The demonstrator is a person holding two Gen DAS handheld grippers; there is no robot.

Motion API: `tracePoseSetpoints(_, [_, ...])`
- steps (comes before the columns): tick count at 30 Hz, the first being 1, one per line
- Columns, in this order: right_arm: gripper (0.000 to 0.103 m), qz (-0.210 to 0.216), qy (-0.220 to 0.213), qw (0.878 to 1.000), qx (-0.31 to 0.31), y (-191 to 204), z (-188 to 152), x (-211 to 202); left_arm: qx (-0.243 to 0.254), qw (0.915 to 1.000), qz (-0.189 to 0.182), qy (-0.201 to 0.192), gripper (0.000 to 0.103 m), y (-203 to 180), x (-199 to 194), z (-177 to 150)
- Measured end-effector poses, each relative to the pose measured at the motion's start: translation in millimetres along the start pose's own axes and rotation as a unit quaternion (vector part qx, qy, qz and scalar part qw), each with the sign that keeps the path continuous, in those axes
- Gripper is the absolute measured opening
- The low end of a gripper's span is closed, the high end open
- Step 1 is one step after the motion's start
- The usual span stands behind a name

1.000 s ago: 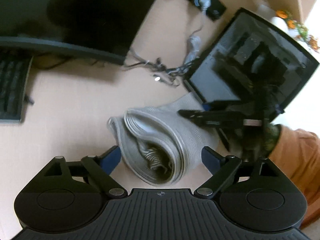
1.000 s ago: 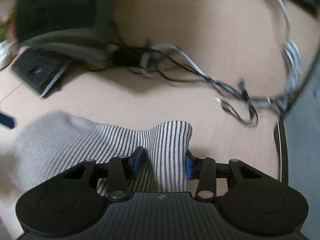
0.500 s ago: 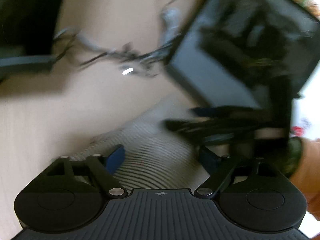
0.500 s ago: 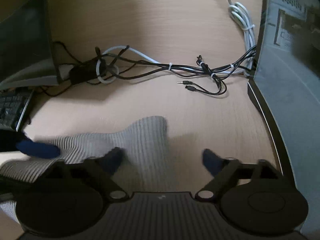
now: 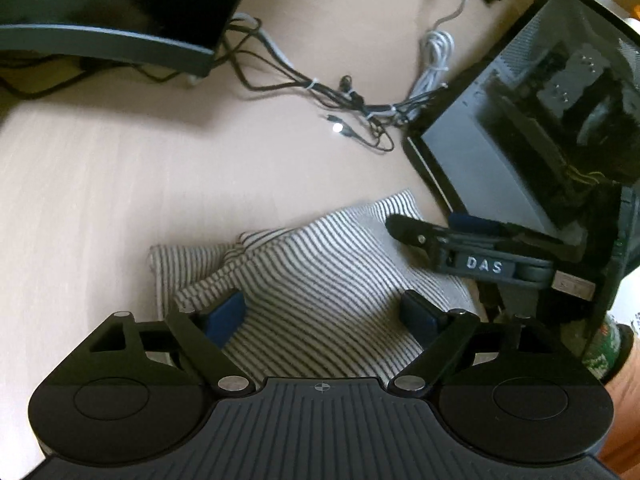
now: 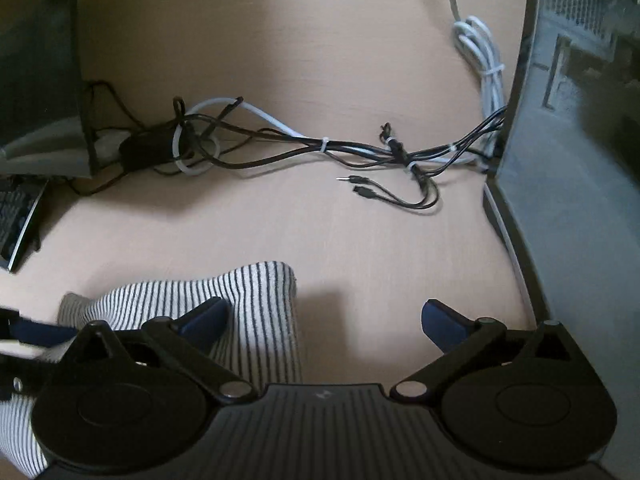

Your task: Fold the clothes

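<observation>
Left gripper [image 5: 322,316] hangs over the striped garment [image 5: 316,276] with its jaws opening, cloth lying between the blue pads but not pinched. Right gripper [image 6: 324,320] is also opening to a wide spread; one pad sits over the garment's edge, the other over bare desk [image 6: 320,220], nothing clamped (both claws released). Garment lies bunched in a compact, partly folded bundle on the desk, near the front, just beside the computer case [image 5: 520,140]. Step in hand, as judged: letting go after a fold. Next move likely calls for picking a fresh edge or corner and carrying it across, or pressing the bundle flat. Farther back: tangled cables [image 6: 320,148], then the monitor [image 5: 112,4].
</observation>
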State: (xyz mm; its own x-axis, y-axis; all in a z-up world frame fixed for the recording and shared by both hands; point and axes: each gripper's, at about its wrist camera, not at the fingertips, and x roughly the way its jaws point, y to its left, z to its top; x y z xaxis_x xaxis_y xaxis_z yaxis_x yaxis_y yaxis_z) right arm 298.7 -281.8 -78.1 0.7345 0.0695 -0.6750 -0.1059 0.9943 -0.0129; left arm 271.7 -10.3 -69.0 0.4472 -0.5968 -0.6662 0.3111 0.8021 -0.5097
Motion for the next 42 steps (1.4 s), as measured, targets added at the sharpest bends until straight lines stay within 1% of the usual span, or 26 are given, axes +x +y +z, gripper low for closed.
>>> tracePoseSetpoints(4, [0.103,-0.002,0.002,1.000,-0.024,2.8,3.0,11.9,0.003,1.0000,0.004,0.003,0.091,-1.9,4.4,3.5])
tracePoseSetpoints(7, [0.103,-0.001,0.003,1.000,-0.022,2.5,1.3,18.4,0.012,0.9998,0.015,-0.002,0.094,-5.0,7.5,4.1])
tracePoseSetpoints(10, [0.103,0.005,0.015,1.000,-0.009,-1.8,2.0,14.1,0.018,0.9996,0.022,-0.001,0.097,-7.4,8.5,3.9])
tracePoseSetpoints(12, [0.103,0.010,0.008,1.000,0.003,-5.0,3.0,-2.6,0.028,0.9993,0.027,0.001,0.098,-10.3,7.2,3.5])
tracePoseSetpoints(14, [0.103,0.021,-0.010,1.000,0.015,-5.3,0.4,-25.3,0.034,0.9990,0.030,0.000,0.099,-11.5,4.2,1.8])
tracePoseSetpoints(17, [0.103,0.061,-0.036,0.997,0.025,-1.2,-12.5,-60.2,0.034,0.9989,0.032,-0.002,0.099,-11.5,1.3,1.4])
tracePoseSetpoints(18, [0.103,0.070,-0.037,0.996,0.032,0.3,-18.1,-65.9,0.032,0.9990,0.033,-0.004,0.099,-11.3,0.0,1.7])
tracePoseSetpoints(19, [0.103,0.071,-0.028,0.997,0.032,3.5,-24.8,-66.4,0.028,0.9990,0.035,-0.008,0.099,-11.3,-1.7,2.1])
tracePoseSetpoints(21, [0.103,0.047,0.007,0.999,0.022,11.2,-40.4,-53.4,0.019,0.9984,0.048,-0.024,0.099,-12.6,-10.6,4.8])
tracePoseSetpoints(22, [0.103,0.045,0.010,0.998,0.035,10.4,-46.2,-50.1,0.017,0.9981,0.048,-0.033,0.099,-14.5,-16.4,6.7])
tracePoseSetpoints(24, [0.103,0.052,0.010,0.996,0.074,4.2,-51.2,-49.9,0.022,0.9981,0.028,-0.051,0.099,-21.2,-29.2,10.6])
tracePoseSetpoints(28, [0.103,0.047,0.001,0.996,0.082,5.0,-53.4,-52.6,0.048,0.9959,-0.035,-0.069,0.099,-41.9,-40.8,8.7])
tracePoseSetpoints(30, [0.103,0.041,-0.009,0.996,0.082,5.5,-55.0,-57.6,0.051,0.9962,-0.042,-0.056,0.098,-47.5,-33.9,2.7])
tracePoseSetpoints(33, [0.103,0.031,-0.035,0.994,0.099,1.4,-57.4,-70.3,0.028,0.9984,-0.037,-0.032,0.090,-41.4,-22.2,-4.9])
tracePoseSetpoints(36, [0.103,0.014,-0.069,0.992,0.109,-7.1,-52.3,-86.8,0.018,0.9993,-0.028,-0.020,0.090,-35.9,-15.7,-8.0])
tracePoseSetpoints(38, [0.103,0.008,-0.082,0.991,0.108,-12.2,-42.6,-91.6,0.016,0.9996,-0.019,-0.014,0.090,-34.4,-11.9,-7.7])
tracePoseSetpoints(40, [0.103,-0.008,-0.086,0.991,0.099,-14.7,-30.9,-89.6,0.019,0.9997,-0.012,-0.007,0.090,-33.9,-7.7,-8.1])
tracePoseSetpoints(42, [0.103,-0.035,-0.065,0.995,0.071,-11.8,-19.7,-73.2,0.022,0.9997,-0.006,-0.004,0.091,-33.8,-5.0,-10.4])
